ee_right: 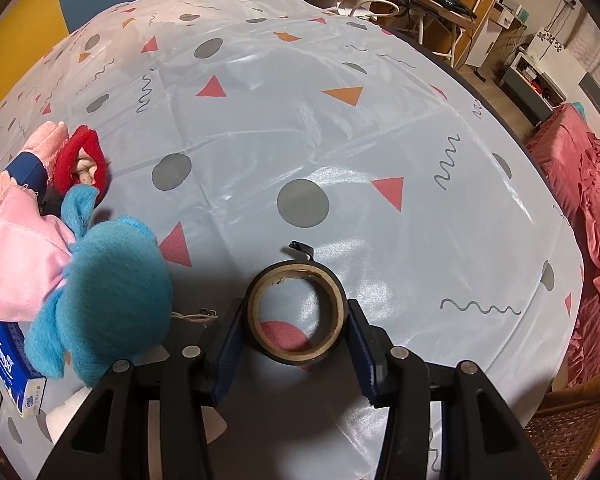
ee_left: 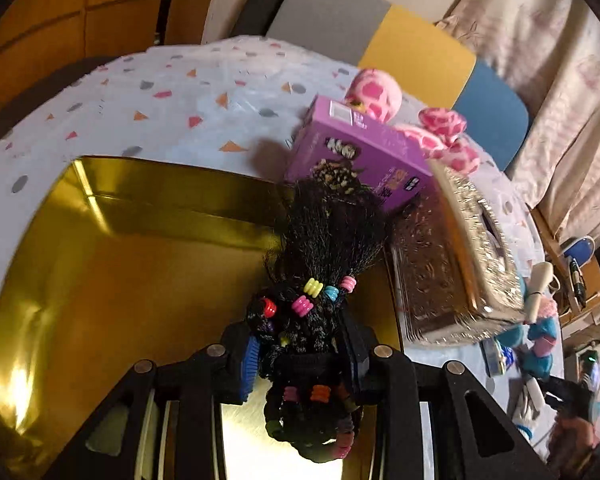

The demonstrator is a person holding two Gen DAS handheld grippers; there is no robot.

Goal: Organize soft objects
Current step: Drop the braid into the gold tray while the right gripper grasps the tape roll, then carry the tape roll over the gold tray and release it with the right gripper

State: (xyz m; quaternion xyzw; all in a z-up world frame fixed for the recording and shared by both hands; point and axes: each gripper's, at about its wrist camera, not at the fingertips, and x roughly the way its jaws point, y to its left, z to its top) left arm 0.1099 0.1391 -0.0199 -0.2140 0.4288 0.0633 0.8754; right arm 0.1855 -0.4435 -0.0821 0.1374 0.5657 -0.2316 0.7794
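My left gripper [ee_left: 300, 350] is shut on a black braided hair piece [ee_left: 320, 272] strung with coloured beads. It hangs over the open gold tin [ee_left: 140, 248], its frayed ends pointing toward the purple box [ee_left: 356, 152]. A pink spotted plush [ee_left: 440, 132] lies behind that box. In the right wrist view my right gripper [ee_right: 296, 332] is shut on a roll of black tape [ee_right: 298, 314] resting on the patterned tablecloth [ee_right: 340, 140]. To its left lie a blue plush [ee_right: 108, 304], a pink cloth toy [ee_right: 16, 252] and a red-haired doll [ee_right: 84, 164].
An ornate silver tissue box [ee_left: 460, 248] stands right of the gold tin. A small tissue pack [ee_right: 16, 368] lies at the table's left edge under the blue plush. A grey, yellow and blue chair back [ee_left: 412, 48] rises beyond the table. A pink bedspread [ee_right: 580, 240] lies to the right.
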